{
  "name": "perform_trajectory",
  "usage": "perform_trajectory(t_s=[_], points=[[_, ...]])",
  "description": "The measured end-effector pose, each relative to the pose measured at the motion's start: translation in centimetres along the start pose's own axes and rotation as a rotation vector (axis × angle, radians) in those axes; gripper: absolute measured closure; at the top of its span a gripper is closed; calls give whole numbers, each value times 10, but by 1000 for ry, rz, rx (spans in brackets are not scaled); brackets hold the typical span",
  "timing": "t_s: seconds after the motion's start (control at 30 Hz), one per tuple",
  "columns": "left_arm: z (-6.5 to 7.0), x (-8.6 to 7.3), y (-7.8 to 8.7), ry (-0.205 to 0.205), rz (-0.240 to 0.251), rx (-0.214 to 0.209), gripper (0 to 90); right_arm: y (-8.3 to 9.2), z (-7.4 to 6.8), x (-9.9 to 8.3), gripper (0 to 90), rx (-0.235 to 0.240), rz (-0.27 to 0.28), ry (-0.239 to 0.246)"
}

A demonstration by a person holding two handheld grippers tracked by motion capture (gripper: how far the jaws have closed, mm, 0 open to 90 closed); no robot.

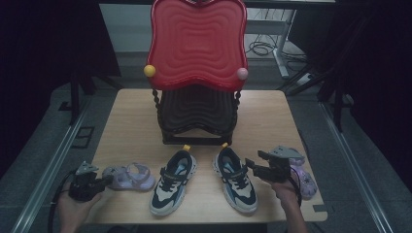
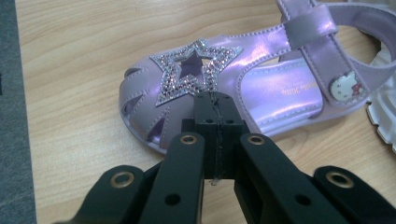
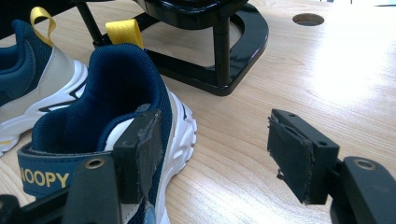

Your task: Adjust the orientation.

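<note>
while both sandals (image 1: 129, 176) lie out, rack (image 1: 197, 116) holds nothing.

Left gripper (image 1: 99, 184) touching lilac strap sandal (image 1: 128, 176), near bench's left front edge | navy-white sneakers (image 1: 173, 182) centred at front edge

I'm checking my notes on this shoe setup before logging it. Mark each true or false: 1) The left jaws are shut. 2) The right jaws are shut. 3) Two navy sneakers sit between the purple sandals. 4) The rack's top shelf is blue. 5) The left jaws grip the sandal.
1) True: the left gripper has its jaws together.
2) False: the right gripper has its jaws wide apart, beside the right sneaker.
3) True: the left sneaker and right sneaker lie between the left sandal and right sandal.
4) False: the rack has a red top shelf.
5) False: nothing is between them; they point at the left sandal's toe.
</note>
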State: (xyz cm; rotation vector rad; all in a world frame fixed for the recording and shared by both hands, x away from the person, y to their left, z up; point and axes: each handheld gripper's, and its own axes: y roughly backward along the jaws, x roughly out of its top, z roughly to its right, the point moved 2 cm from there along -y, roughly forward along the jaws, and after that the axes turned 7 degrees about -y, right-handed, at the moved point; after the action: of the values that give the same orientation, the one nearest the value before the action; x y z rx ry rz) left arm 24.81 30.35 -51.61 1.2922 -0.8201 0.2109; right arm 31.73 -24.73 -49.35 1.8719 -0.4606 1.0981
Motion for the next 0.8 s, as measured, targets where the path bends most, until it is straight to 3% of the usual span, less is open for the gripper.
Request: perform_trajectory(t_s=[0.13, 0.43, 0.47, 0.8], points=[[2, 0, 5, -7, 1, 17, 899, 0, 0, 0, 350, 0, 0, 0], [6, -21, 11, 1, -36, 3, 899, 2, 2, -1, 349, -5, -1, -8], [6, -22, 7, 0, -49, 17, 899, 1, 1, -1, 349, -5, -1, -6], [-10, -13, -5, 30, -54, 50, 899, 0, 2, -2, 349, -7, -5, -7]])
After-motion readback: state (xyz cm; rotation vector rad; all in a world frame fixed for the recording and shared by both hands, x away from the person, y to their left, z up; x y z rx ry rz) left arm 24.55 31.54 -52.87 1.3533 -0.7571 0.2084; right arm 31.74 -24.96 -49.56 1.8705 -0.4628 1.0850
